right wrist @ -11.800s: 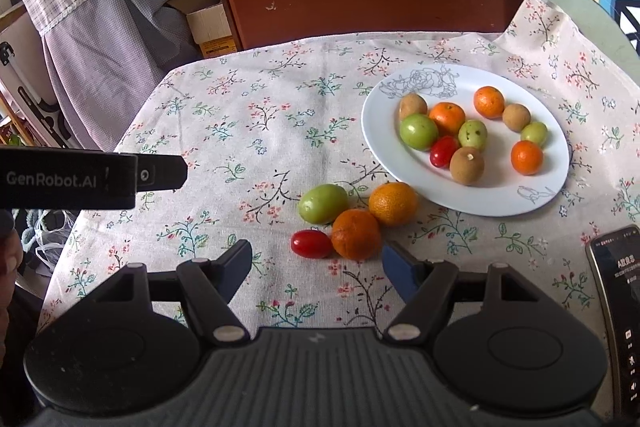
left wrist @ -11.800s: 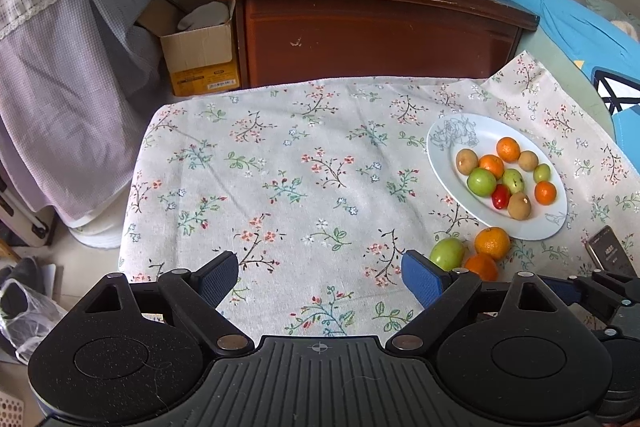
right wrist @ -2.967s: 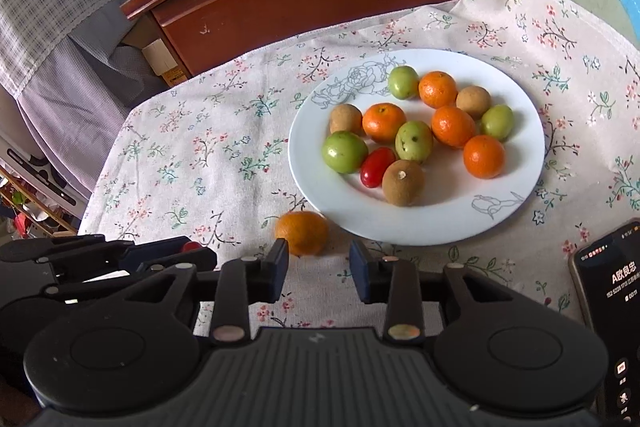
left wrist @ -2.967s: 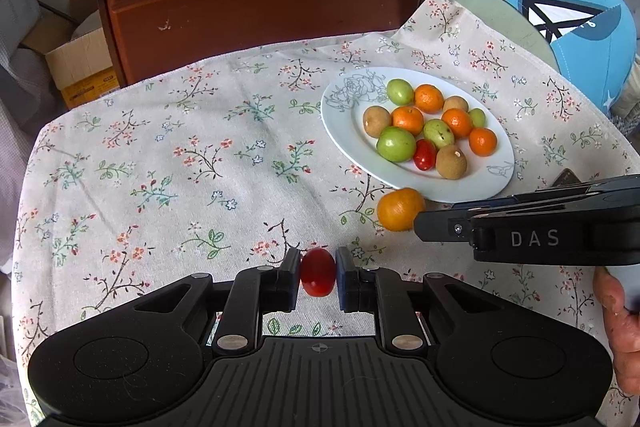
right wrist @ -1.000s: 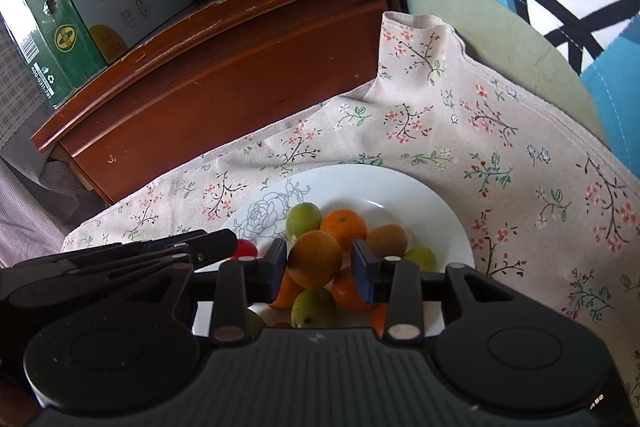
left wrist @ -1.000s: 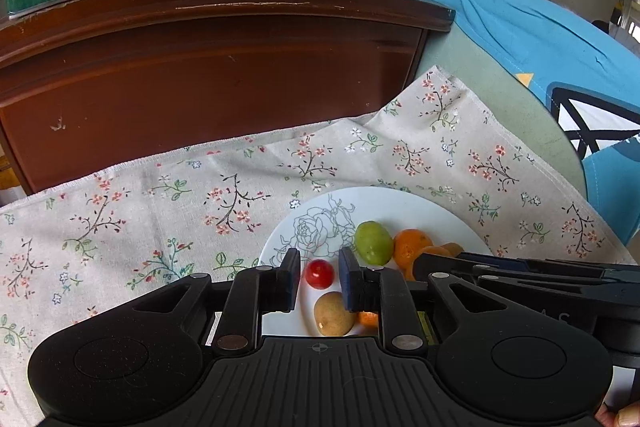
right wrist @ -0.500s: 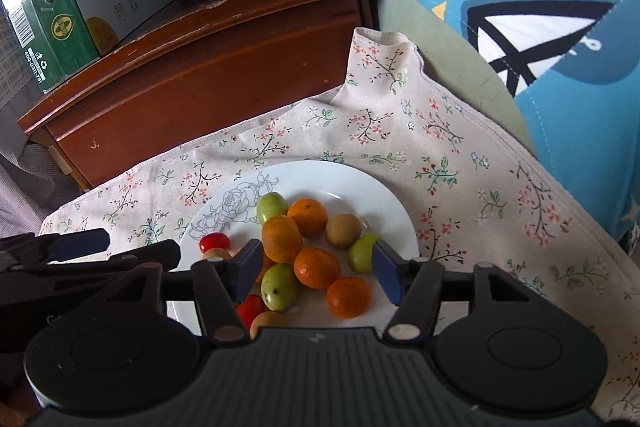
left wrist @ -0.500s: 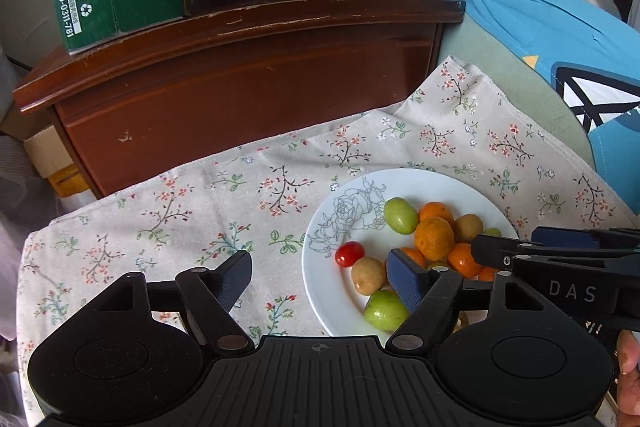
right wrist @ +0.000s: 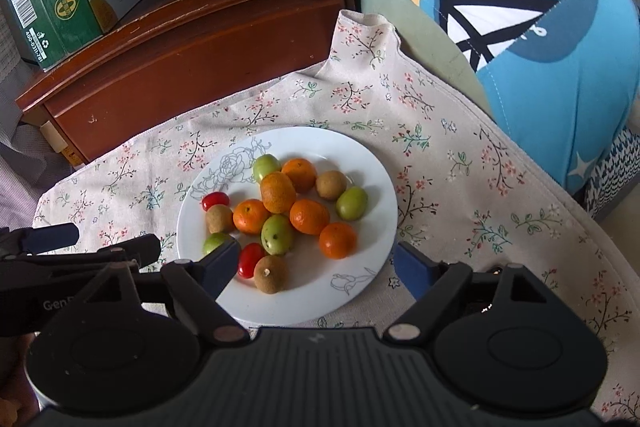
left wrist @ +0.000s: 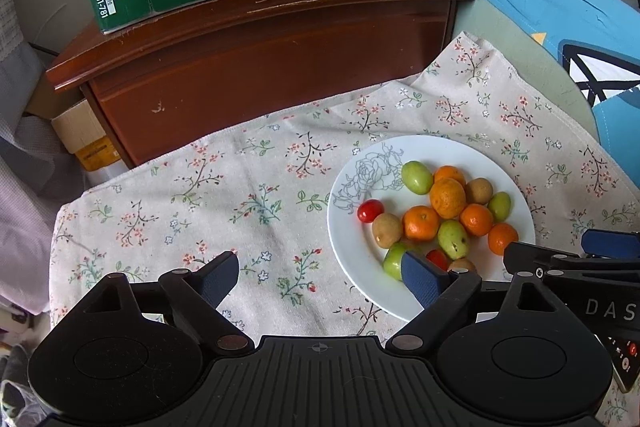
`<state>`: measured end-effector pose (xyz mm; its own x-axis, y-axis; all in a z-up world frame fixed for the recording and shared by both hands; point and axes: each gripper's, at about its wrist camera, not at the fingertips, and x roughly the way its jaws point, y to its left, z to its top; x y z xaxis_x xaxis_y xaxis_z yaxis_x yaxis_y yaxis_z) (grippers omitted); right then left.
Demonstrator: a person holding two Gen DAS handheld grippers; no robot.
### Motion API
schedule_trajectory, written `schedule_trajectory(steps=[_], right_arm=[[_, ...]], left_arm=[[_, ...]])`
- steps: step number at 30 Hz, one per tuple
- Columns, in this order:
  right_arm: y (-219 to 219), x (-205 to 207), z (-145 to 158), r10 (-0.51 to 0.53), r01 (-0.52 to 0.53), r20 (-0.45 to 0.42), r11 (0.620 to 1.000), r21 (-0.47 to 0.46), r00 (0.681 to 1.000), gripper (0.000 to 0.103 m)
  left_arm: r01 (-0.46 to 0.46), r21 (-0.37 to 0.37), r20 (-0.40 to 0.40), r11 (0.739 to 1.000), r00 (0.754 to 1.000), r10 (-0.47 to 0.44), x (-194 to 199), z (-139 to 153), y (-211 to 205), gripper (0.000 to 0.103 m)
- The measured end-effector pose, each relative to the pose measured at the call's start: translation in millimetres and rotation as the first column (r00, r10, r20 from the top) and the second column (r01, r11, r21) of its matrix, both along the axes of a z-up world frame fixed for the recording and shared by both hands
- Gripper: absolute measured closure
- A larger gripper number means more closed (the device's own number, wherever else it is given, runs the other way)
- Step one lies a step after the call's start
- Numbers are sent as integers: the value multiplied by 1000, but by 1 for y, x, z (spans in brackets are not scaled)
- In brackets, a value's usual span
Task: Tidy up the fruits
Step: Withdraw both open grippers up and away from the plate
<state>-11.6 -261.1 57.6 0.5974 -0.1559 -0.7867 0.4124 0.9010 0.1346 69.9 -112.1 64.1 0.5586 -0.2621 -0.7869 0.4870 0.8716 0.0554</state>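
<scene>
With jaws just spread wide and nothing between them, left gripper [left wrist: 320,277] and right gripper [right wrist: 316,267] hover over plate [right wrist: 372,163]; fruits [right wrist: 278,191] heaped there, toward desk's far right corner. Bare floral cloth [left wrist: 200,195] leftward, wooden cabinet [left wrist: 260,59] beyond the far edge.

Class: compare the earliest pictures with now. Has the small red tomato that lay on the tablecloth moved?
Yes. The red tomato now lies on the white plate, near its rose drawing, off the tablecloth.

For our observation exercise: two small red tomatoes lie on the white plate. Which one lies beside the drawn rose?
The cherry tomato at the plate's left rim, touching the rose outline; the other tomato lies lower, beside a brown fruit.
</scene>
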Motion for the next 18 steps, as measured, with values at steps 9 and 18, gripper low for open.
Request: schedule_trajectory(steps=[9, 18], right_arm=[[-1, 10, -11, -26, 24, -80, 999, -30, 996, 11], [-2, 12, -15, -41, 37, -102, 999, -38, 994, 11]], left_arm=[[-32, 47, -52, 998, 998, 35, 6, -12, -2, 13], [-34, 69, -57, 997, 998, 38, 5, -14, -2, 12]])
